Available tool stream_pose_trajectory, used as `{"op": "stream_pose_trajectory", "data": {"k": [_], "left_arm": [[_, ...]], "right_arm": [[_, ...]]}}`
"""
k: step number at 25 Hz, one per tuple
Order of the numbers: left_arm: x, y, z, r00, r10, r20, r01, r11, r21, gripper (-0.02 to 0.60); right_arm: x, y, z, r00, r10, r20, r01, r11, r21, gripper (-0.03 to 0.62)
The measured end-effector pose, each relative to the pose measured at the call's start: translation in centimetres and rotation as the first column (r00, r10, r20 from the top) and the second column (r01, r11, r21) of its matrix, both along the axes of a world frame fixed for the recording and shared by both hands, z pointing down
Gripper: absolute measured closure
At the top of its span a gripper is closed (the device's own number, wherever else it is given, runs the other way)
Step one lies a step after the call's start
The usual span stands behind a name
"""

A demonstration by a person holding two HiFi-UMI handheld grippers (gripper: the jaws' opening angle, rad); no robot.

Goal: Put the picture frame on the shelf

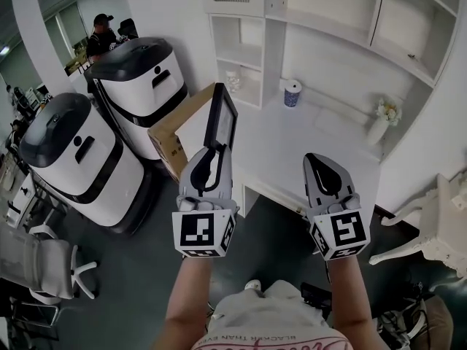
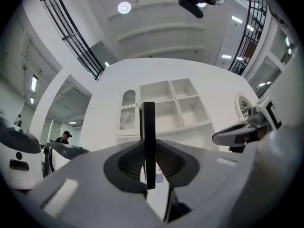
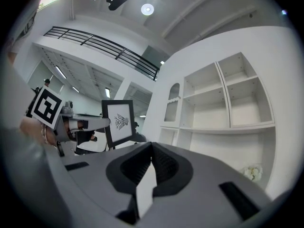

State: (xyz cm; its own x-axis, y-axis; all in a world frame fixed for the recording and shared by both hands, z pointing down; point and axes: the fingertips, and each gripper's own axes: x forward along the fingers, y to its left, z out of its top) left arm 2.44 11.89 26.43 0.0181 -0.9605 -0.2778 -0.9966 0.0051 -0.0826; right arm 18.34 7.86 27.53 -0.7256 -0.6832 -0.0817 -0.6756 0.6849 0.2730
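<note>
Near: clamping the picture frame [image 1: 221, 115] by its lower edge in the jaws of the left gripper [image 1: 213, 152], upright and aloft, short of the white surface [image 1: 284, 152]. Holding the right gripper [image 1: 319, 165] alongside, jaws pressed together on nothing.

Judging the step as carriage toward the shelf [image 1: 241, 49]. Doing it well by gripping firmly, holding the frame vertical, clearing the cardboard box [image 1: 169, 133] and the compartment edges, and seating the base flat before releasing.

Farther: showing only a dark ornament on the frame's picture, no words. Bearing square markers on both cubes, no legible text. Leaving the print on the cup [image 1: 292, 93] too small for reading.
</note>
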Motion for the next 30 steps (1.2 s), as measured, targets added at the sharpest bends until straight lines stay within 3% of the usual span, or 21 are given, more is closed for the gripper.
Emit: {"op": "stream_pose_trajectory", "data": {"k": [14, 30], "left_arm": [[-2.7, -4.3, 0.9, 1.0, -0.006, 0.011, 0.006, 1.0, 0.006, 0.512], [-8.7, -19.2, 2.1, 1.0, 0.0, -0.025, 0.0, 1.0, -0.01, 0.512]], "right_arm": [[-2.5, -4.2, 0.9, 1.0, 0.012, 0.007, -0.012, 1.0, 0.001, 0.586], [-8.7, -19.0, 2.3, 1.0, -0.01, 0.014, 0.01, 1.0, -0.019, 0.586]]}}
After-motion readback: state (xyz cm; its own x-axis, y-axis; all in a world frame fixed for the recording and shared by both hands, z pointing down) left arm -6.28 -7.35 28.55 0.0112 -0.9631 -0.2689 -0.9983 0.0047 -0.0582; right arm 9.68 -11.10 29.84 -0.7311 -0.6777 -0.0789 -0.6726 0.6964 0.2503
